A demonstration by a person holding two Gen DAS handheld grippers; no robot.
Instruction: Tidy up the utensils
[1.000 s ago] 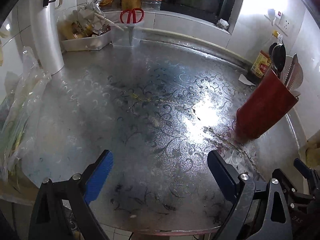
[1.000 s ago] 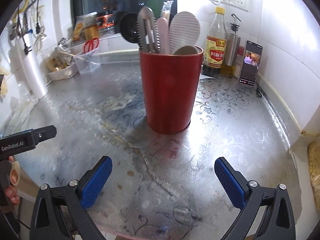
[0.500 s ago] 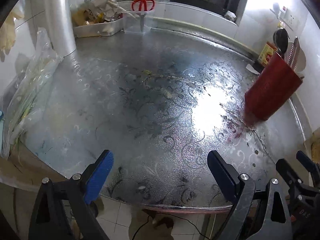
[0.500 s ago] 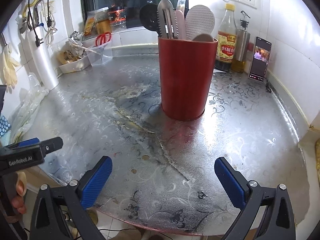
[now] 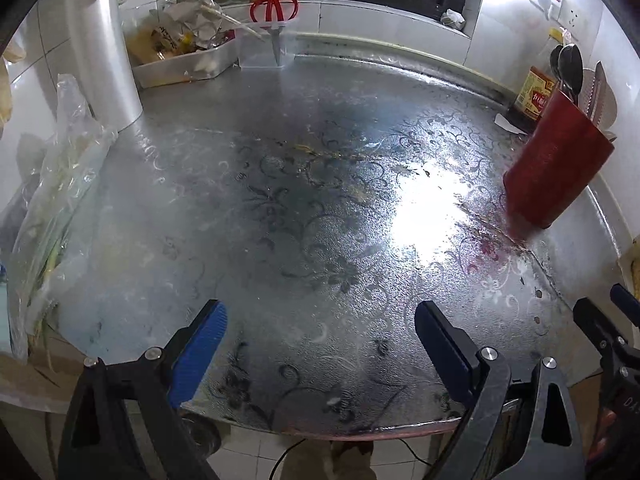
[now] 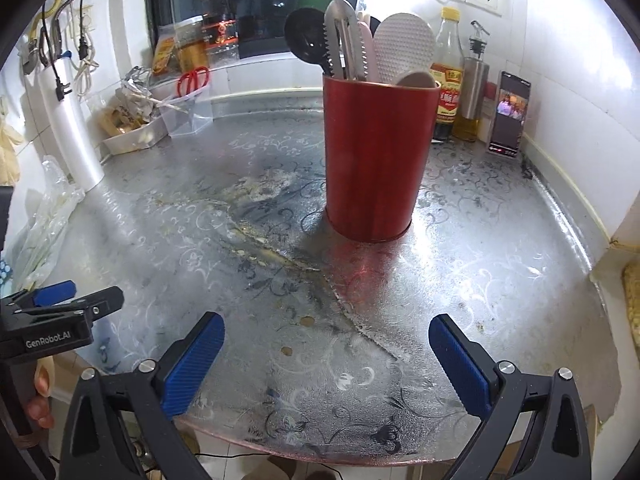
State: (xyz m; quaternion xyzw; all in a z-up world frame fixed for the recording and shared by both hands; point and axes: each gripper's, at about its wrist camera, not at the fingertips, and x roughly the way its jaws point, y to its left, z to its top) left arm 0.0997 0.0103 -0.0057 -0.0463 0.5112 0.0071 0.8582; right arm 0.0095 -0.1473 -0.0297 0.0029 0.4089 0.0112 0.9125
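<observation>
Patterned metal bench (image 6: 500,280) carries a red utensil holder (image 6: 376,156) filled with utensils (image 6: 362,46) at its far right, while both the left hand-held gripper (image 5: 320,344) and right hand-held gripper (image 6: 326,354) hover empty at the near edge, jaws apart.

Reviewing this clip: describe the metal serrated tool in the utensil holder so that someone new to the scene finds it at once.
Start at the red cylindrical utensil holder standing on the patterned metal countertop, in front of the sauce bottle. Among the handles and heads sticking out of its top, the serrated metal tool rises highest, between the black ladle and the white dimpled rice paddle. It alone is shiny steel with toothed edges.
</observation>
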